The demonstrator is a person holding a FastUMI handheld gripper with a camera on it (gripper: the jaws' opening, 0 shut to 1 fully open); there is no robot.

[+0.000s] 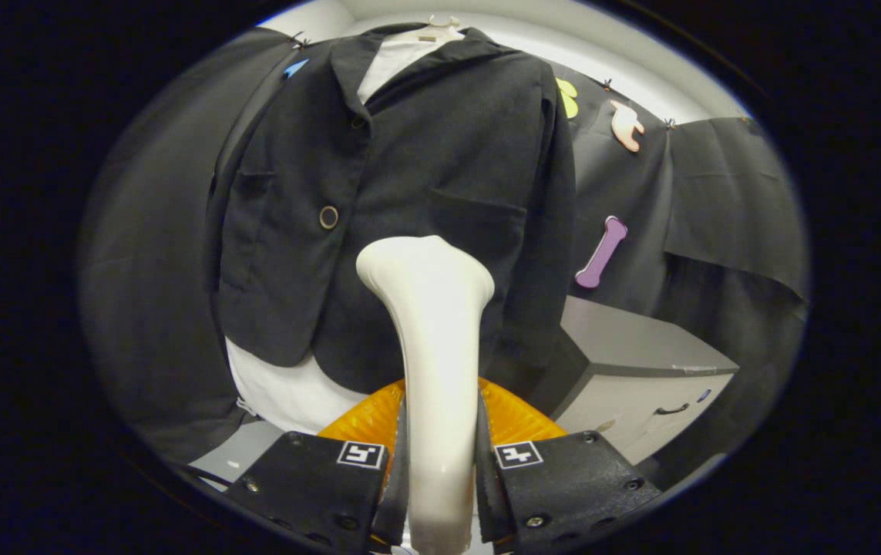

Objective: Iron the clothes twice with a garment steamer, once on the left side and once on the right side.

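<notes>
A black jacket (409,200) over a white shirt (294,393) hangs on a hanger (440,27) straight ahead, against the booth's dark wall. My gripper (438,462) is shut on the white garment steamer (432,339), both fingers (317,486) pressing its handle from either side. The steamer stands upright between the fingers, its flared head held in front of the jacket's lower front, right of the round button (328,217). Whether the head touches the cloth cannot be told. An orange part (517,420) of the steamer shows behind the handle.
A grey cabinet (640,378) with a dark drawer handle stands to the right of the jacket, below the wall cloth. A grey surface (243,455) lies low on the left under the shirt's hem.
</notes>
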